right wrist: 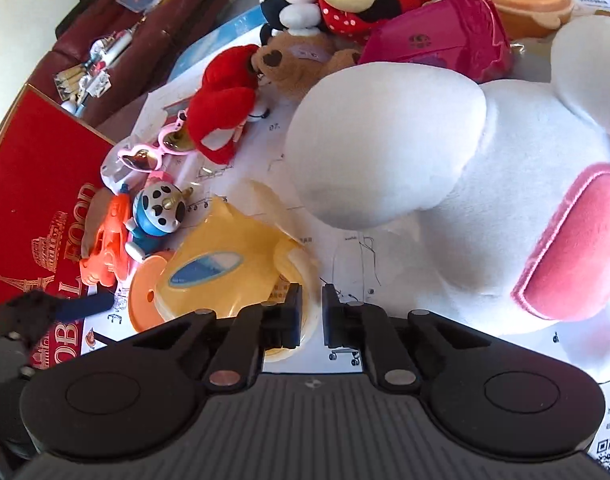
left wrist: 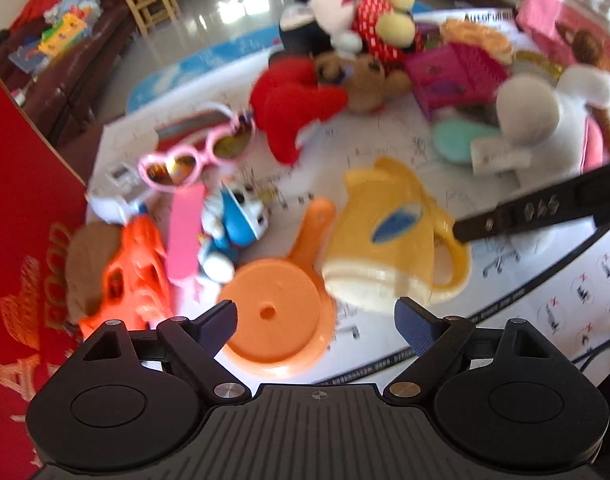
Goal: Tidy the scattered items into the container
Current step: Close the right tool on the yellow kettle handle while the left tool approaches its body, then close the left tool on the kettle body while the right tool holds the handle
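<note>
I am working over a white paper-covered table (left wrist: 385, 168) in a bright room, crowded with toys. Nearest my left gripper (left wrist: 316, 316), whose fingers are spread wide and hold nothing, lies an orange toy pan (left wrist: 277, 320), flat on the paper. Touching the pan's far edge is a yellow toy kettle (left wrist: 389, 236), tipped on its side. My right gripper (right wrist: 311, 316) has its fingers drawn nearly together at the kettle's handle (right wrist: 295, 268); I cannot tell whether they pinch it. To the left, a blue robot-cat figure (left wrist: 233, 224) and an orange toy gun (left wrist: 133, 272) sit against the red box (left wrist: 21, 208), which I judge to be the container, kept close so drops are short. Pink heart sunglasses (left wrist: 185, 160) lie farther back. Plush toys, including a big white one (right wrist: 445, 184), fill the far side.
</note>
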{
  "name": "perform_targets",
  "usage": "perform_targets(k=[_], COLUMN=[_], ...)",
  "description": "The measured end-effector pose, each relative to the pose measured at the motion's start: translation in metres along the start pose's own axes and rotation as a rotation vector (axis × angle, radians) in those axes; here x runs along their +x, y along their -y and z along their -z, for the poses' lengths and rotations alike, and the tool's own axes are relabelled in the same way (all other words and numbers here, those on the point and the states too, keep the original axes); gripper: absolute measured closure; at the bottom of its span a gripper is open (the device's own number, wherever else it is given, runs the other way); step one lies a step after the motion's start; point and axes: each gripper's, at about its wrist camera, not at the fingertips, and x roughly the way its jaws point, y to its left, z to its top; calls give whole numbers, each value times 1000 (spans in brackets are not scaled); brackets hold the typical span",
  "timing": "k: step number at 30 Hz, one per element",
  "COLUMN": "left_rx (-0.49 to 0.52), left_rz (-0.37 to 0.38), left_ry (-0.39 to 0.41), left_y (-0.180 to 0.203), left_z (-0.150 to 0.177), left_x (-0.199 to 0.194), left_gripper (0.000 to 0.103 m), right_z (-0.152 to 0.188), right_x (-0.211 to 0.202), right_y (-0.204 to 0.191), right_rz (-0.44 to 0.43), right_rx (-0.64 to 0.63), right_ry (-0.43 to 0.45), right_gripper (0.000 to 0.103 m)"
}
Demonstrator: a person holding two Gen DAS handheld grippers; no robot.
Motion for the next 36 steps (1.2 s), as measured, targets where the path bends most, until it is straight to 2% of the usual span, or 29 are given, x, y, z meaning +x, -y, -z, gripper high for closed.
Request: perform_targets(k=[5, 9, 10, 12, 13, 14, 16, 18, 23, 27, 29, 33, 34, 36], left_rx=[120, 226, 234, 252, 251, 237, 197, 152, 79, 13, -9, -28, -18, 13], left_rz=[-26, -28, -16, 16, 33, 55, 66, 74, 67, 101, 126, 161, 160, 155], left_ry=[20, -12, -18, -41, -40, -41, -45, -7, 49, 62, 69, 72, 74, 80], left_y=[17, 29, 30, 32, 33, 32, 29, 22, 14, 6, 2, -4, -2, 3], left_z=[-22, -34, -34, -33, -30, -26, -17, -6, 10, 17, 21, 34, 38, 45], left_x=[2, 23, 28, 37, 40, 42, 48, 46, 40, 32, 27, 21, 20, 17], left_gripper=[6, 1, 1, 10, 13, 27, 26, 26, 25, 27, 29, 30, 30, 30], right_z=[3, 6, 7, 8, 9, 10, 12, 14, 17, 22, 23, 26, 28, 33], right_x=[-1, -3, -3, -4, -4, -4, -5, -5, 0, 2, 3, 8, 10, 11], right_y=[0, 0, 1, 2, 2, 2, 3, 3, -6, -21, -25, -30, -32, -37], right_rz=[4, 0, -4, -16, -24, -38, -66, -89, -93, -71, -59, -17, 8, 35], right_rx=[-29, -47, -48, -43, -40, -35, -26, -13, -25, -64, -79, -112, -131, -187], right_ry=[8, 12, 11, 7, 4, 2, 5, 1, -9, 8, 13, -4, -3, 19], right_gripper=[91, 90, 90, 90, 89, 88, 87, 87, 86, 68, 64, 65, 70, 71])
